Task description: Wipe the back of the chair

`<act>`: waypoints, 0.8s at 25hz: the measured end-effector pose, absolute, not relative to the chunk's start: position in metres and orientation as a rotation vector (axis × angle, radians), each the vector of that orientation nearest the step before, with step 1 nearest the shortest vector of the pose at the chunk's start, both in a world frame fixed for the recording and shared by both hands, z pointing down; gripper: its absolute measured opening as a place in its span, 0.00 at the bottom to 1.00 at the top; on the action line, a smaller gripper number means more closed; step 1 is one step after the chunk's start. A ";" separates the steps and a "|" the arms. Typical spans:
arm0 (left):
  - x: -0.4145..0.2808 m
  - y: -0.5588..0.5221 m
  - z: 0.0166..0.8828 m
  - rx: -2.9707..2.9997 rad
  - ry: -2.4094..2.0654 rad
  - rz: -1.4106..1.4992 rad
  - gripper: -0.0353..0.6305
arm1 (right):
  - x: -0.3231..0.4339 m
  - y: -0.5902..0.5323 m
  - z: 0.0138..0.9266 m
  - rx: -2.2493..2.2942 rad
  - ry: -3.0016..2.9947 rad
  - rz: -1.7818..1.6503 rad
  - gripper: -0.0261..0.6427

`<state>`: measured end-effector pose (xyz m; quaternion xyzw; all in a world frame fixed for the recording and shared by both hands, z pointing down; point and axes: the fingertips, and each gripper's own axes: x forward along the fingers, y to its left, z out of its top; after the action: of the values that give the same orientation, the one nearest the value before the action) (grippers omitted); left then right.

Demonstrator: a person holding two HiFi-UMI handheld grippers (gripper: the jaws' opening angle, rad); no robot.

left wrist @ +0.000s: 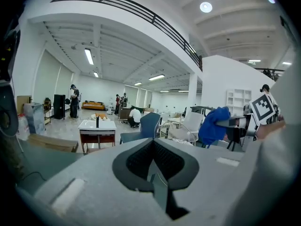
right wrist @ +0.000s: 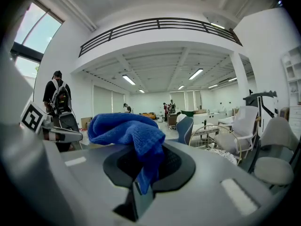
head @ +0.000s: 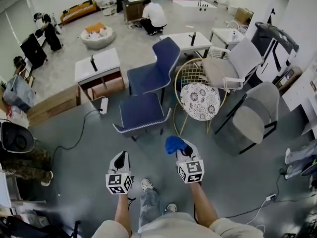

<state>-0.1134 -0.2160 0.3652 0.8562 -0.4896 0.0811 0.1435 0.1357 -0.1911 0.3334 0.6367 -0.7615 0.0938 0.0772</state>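
No words, no brand names and no numbers can be read anywhere on this floor. The only print in sight is the black-and-white square markers on the cubes of the left gripper and the right gripper. They're blocky code patterns, not letters. 1 marker turns up in each gripper view too, and it's no more legible there.

The left pale grey two-jaw gripper and the right pale grey two-jaw gripper each had black ribbed inner pads and a white cube with black square markers. The person wore beige short sleeves, faded grey trousers and white trainers.
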 end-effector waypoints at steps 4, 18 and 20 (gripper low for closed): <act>-0.115 -0.200 0.338 2.494 -1.421 0.239 0.05 | 0.137 -0.170 0.306 1.915 -2.294 0.260 0.11; -0.111 -0.121 0.273 2.561 -1.425 0.168 0.05 | 0.141 -0.079 0.261 1.947 -2.310 0.198 0.11; -0.111 -0.107 0.268 2.567 -1.420 0.167 0.05 | 0.141 -0.065 0.258 1.945 -2.308 0.188 0.11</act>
<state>-0.1106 -0.1073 0.2675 0.8691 -0.4808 0.0566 0.1012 0.1415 -0.0650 0.2575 0.6421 -0.7619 0.0621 0.0585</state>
